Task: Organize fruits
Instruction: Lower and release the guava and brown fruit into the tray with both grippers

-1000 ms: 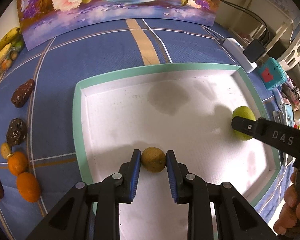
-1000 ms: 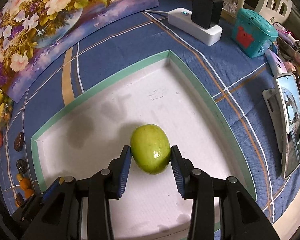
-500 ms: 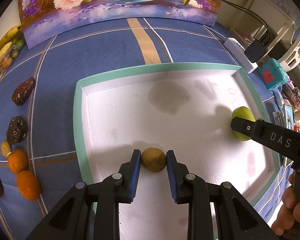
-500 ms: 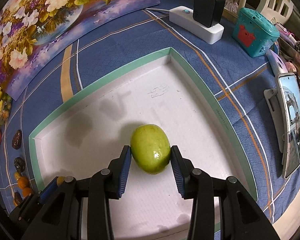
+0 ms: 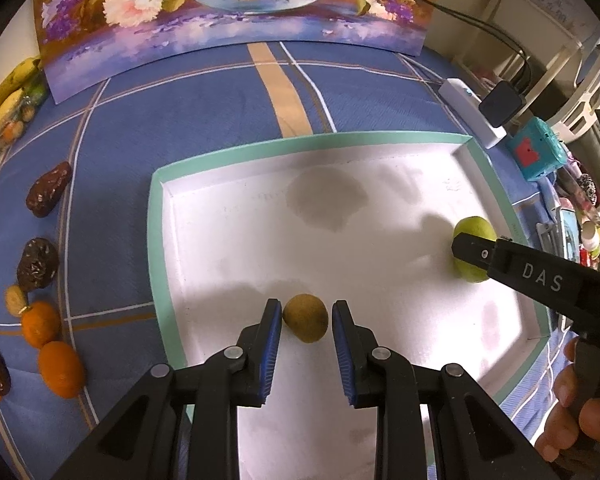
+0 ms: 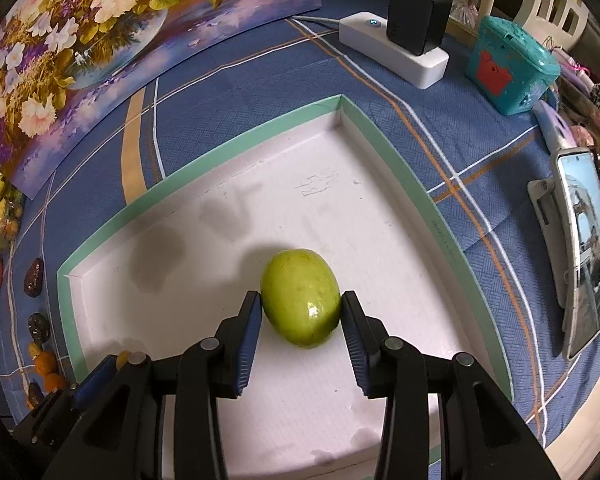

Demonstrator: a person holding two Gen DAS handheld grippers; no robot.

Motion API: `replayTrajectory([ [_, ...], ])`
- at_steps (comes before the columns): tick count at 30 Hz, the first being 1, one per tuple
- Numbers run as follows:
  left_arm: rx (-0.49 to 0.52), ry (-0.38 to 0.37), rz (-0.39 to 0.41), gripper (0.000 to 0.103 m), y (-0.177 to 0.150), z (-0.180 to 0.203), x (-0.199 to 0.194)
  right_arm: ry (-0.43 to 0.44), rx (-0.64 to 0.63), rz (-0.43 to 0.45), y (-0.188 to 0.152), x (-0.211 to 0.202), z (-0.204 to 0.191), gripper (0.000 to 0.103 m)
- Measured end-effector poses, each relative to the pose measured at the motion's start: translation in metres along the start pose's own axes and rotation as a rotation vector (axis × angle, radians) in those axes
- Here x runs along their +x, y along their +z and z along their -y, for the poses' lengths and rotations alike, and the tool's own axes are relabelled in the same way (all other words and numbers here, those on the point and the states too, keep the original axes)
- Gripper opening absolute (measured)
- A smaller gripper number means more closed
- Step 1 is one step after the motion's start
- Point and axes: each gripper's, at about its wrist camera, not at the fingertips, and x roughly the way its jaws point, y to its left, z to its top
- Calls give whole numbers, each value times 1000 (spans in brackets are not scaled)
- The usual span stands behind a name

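Left gripper (image 5: 306, 320): pointing steeply down into the tray, its blue pads sitting either side of a small brownish-yellow fruit (image 5: 305, 317); slivers of gap seem to be showing on both sides, the jaws being nearly as tight as they go, so a real pinch is hard to call
Small fruit: resting on the white floor near the tray's near-left part
Right gripper (image 6: 301, 311): also angling down, its pads pressing on both flanks of a green guava (image 6: 300, 304), pinching it
Guava: sitting on the tray floor toward the right wall; in the left view it is peeking out behind the right gripper's black arm
Hand (image 5: 580, 416): fingers wrapping the right gripper's handle at the lower right edge
Tray (image 5: 162, 240): white inside with a mint-green rim, lying on a blue plaid cloth (image 5: 180, 120)
Left of tray: two dark dates (image 5: 47, 194) lying apart on the cloth, then two oranges (image 5: 61, 368) close together nearer the front, with a small tan fruit (image 5: 15, 299) just beside the second date
Far left corner: bananas (image 5: 4, 96) lying at the edge
Back: a flower painting (image 5: 236, 12) standing along the cloth's far side
Right of tray: a white power strip (image 6: 392, 50) carrying a black charger, a teal box (image 6: 508, 72), and a phone (image 6: 584, 248) propped on a stand
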Motion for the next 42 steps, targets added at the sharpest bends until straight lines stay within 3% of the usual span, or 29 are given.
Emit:
replayTrajectory([
  [14,2,-38,69,29,3,2,-41,12,-11,108,6,-45,1,42],
  [23,-46,-15,75,30,6,-10,-46,12,-23,127,5,-55,-2,42],
  [25,-76,8,81,49,7,-17,-47,12,-26,125,5,-54,-3,42],
  [26,-89,22,83,73,7,-20,-47,12,-25,124,5,-54,-3,42],
  [27,-102,44,88,80,7,-24,-48,12,-24,122,5,-54,-3,43],
  [29,-119,76,96,80,7,-30,-49,12,-23,117,4,-52,-2,57],
  [33,-182,131,102,87,8,-49,-50,23,-34,117,5,-50,-4,59],
  [35,-215,153,107,93,8,-59,-51,22,-46,131,4,-50,-7,79],
  [36,-236,163,109,99,7,-65,-51,20,-51,140,4,-51,-8,83],
  [38,-272,184,118,103,7,-75,-52,26,-62,156,3,-52,-10,84],
  [42,-313,216,145,103,6,-91,-57,49,-79,188,3,-52,-14,97],
])
